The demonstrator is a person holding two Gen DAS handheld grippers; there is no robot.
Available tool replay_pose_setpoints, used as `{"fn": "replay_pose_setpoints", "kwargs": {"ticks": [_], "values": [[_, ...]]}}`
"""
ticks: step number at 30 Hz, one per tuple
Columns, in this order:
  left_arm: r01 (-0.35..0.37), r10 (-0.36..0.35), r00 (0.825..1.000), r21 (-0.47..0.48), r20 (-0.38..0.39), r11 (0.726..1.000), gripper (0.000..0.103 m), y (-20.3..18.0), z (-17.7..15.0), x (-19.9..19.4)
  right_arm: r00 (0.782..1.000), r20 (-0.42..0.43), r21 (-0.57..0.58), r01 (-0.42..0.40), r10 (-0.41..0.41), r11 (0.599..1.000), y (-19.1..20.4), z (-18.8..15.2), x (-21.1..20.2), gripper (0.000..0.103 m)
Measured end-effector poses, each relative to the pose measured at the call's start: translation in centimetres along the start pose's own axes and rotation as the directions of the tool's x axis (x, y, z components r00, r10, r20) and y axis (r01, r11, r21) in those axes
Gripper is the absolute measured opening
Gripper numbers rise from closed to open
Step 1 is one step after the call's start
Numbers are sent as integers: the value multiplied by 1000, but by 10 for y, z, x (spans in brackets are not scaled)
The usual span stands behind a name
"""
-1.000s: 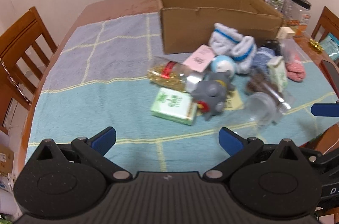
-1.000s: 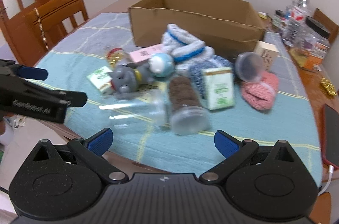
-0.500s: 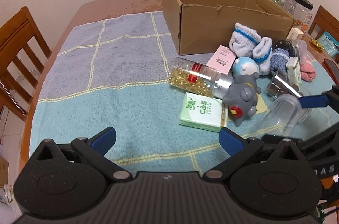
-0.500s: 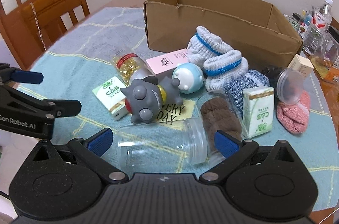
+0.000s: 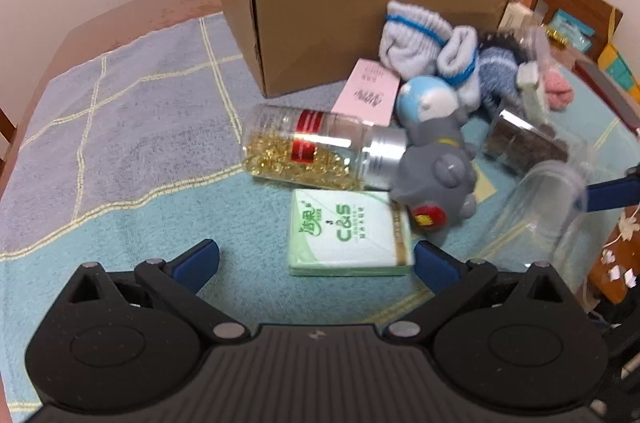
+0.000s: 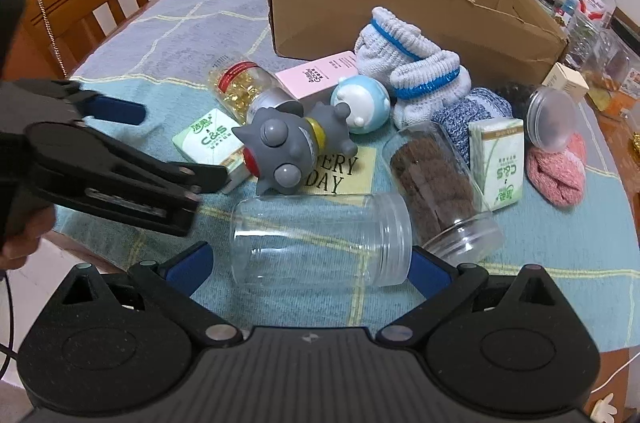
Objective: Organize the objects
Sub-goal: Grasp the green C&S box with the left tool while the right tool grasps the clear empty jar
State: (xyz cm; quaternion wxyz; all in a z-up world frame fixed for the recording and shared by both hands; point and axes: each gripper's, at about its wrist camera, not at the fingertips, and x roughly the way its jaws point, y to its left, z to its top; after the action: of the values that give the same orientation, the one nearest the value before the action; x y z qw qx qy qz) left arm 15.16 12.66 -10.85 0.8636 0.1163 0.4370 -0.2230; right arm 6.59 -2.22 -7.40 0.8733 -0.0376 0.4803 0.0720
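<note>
Empty clear plastic jar (image 6: 320,241) lies sideways on the surface, lower centre, between the spread right claw (image 6: 310,265); light, slick, rollable, so grip mid-body. Left claw (image 5: 316,261) spread, holding nothing.

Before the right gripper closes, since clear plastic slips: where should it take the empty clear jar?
Grip the empty clear jar across its smooth mid-body, coming from the near table edge. It lies on its side, crosswise between the open right gripper fingers, ribbed neck toward the right finger, so the round wall offers the broadest hold.
</note>
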Motion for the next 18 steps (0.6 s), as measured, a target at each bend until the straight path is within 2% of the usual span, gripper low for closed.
{"fn": "replay_pose_setpoints", "kwargs": {"ticks": [3, 7, 11, 13, 15, 18], "values": [[-28, 28, 999, -4, -15, 1000, 103, 6, -5, 1, 1000, -5, 7, 5, -5, 1000, 2, 1, 1, 103], [-20, 20, 1000, 10, -10, 1000, 102, 21, -14, -5, 1000, -4, 8, 7, -7, 1000, 3, 1, 0, 103], [-6, 5, 1000, 81, 12, 997, 102, 21, -10, -5, 1000, -4, 12, 14, -14, 1000, 4, 1, 4, 103], [9, -16, 999, 142, 48, 990, 102, 15, -7, -4, 1000, -3, 21, 16, -16, 1000, 4, 2, 5, 103], [32, -43, 997, 177, 58, 984, 97, 13, -3, -1, 1000, 1, 22, 25, -25, 999, 5, 3, 7, 103], [85, -94, 995, 178, 43, 980, 88, 15, -1, 4, 999, 6, 23, 36, -36, 999, 6, 4, 8, 103]]}}
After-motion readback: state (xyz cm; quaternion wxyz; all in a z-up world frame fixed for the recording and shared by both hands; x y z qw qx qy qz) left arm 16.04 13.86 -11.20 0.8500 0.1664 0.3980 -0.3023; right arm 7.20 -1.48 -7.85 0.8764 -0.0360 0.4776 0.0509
